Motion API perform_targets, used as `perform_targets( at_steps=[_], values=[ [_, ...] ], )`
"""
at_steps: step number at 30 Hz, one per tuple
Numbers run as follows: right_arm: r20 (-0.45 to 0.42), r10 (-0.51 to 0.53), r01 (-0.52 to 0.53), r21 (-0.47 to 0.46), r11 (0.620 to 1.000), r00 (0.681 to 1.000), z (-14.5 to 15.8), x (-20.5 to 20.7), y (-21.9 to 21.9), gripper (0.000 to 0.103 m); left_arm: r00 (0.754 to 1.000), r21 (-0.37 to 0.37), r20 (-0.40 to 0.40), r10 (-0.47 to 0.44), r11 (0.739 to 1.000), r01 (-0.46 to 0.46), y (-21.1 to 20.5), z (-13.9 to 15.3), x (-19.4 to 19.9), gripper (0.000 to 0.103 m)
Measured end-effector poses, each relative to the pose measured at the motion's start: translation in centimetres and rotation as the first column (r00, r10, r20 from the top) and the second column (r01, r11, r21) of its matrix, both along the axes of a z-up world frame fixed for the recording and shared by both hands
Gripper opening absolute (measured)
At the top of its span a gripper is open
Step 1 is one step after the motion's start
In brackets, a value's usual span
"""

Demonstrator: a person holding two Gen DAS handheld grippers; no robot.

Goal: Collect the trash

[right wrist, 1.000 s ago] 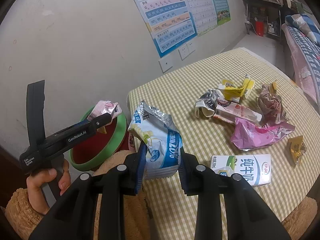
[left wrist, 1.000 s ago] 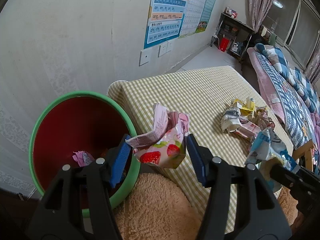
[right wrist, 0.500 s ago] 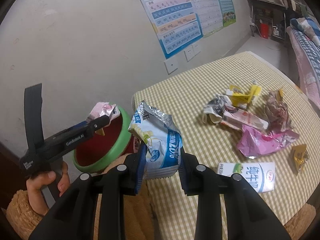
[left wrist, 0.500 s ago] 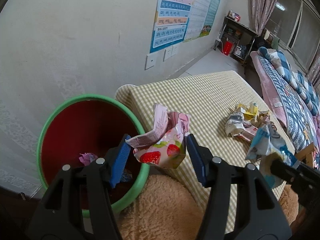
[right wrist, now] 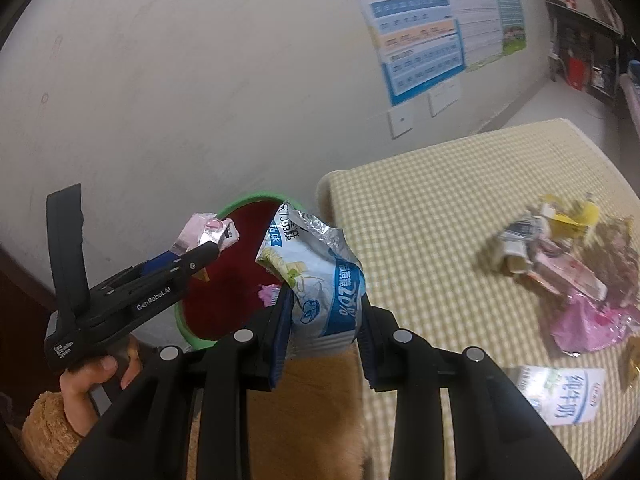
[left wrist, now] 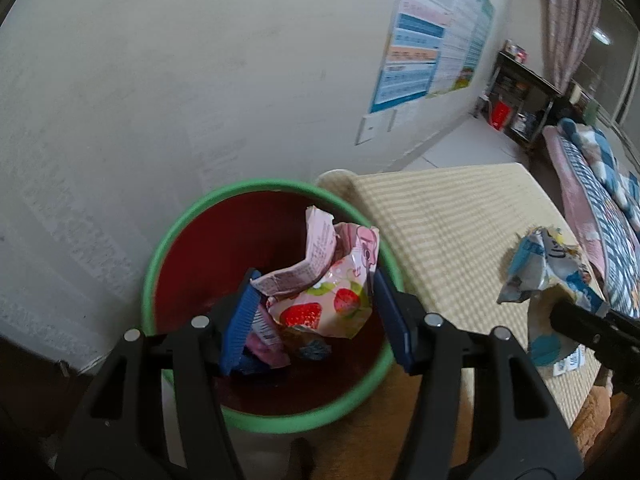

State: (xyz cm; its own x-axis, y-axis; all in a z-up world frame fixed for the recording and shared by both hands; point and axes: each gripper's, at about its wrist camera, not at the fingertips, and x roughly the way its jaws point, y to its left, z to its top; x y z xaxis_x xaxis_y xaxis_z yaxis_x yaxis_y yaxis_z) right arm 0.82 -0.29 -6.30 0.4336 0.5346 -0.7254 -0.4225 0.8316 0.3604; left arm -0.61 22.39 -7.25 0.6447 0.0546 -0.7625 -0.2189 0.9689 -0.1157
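- The left hand-held gripper clamps a strawberry wrapper over the red bin; its crumpled edge may snag a pad at release.
- The right hand-held gripper pinches a blue-and-silver snack bag at the bin's 3 o'clock rim, short of the opening: released there, it likely lands on the counter.

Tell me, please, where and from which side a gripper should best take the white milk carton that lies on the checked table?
The milk carton lies flat, apart from the other trash. Probably best to come from above and close across its narrow width near the middle.
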Motion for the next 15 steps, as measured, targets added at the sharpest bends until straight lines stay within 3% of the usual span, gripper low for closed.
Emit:
perform_targets(
  at_steps=[15],
  values=[
    [-0.045,0.111,-0.110,0.010,0.994,0.993,-0.7,2.4,7.0,0.031,0.995,-0.026,-0.061,0.082,0.996,-0.083,4.5,-2.7,-1.0,0.055]
  ],
)
